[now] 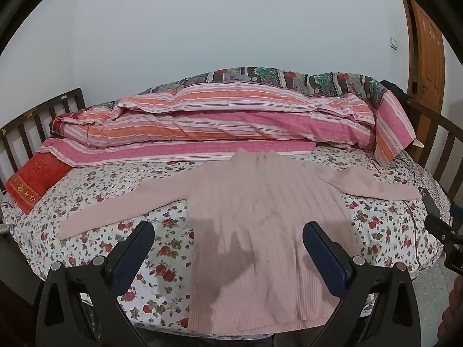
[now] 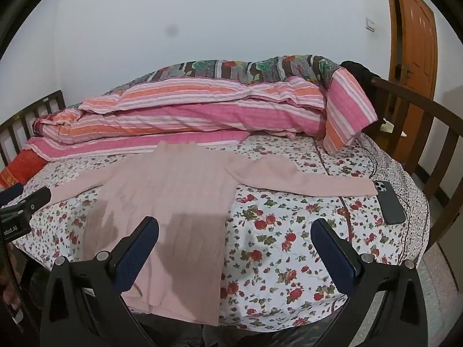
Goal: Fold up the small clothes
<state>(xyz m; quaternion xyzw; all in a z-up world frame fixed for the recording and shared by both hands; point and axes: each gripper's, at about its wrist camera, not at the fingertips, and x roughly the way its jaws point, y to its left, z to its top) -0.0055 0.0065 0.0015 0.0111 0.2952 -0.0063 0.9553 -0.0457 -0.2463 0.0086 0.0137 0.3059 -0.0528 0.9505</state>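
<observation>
Floral bed (image 1: 376,231), pink ribbed sweater (image 1: 260,217) spread flat.
Soft, limp knit; best pinched at sleeve cuffs. Both hand-held grippers (image 1: 228,241) (image 2: 234,238) wide open, empty.

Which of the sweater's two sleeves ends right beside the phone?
The right sleeve: its cuff reaches the dark phone near the bed's edge. The left sleeve ends on bare floral sheet.

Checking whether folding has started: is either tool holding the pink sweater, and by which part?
Nothing is held. The left tool and right tool are both open above the flat pink ribbed sweater.
</observation>
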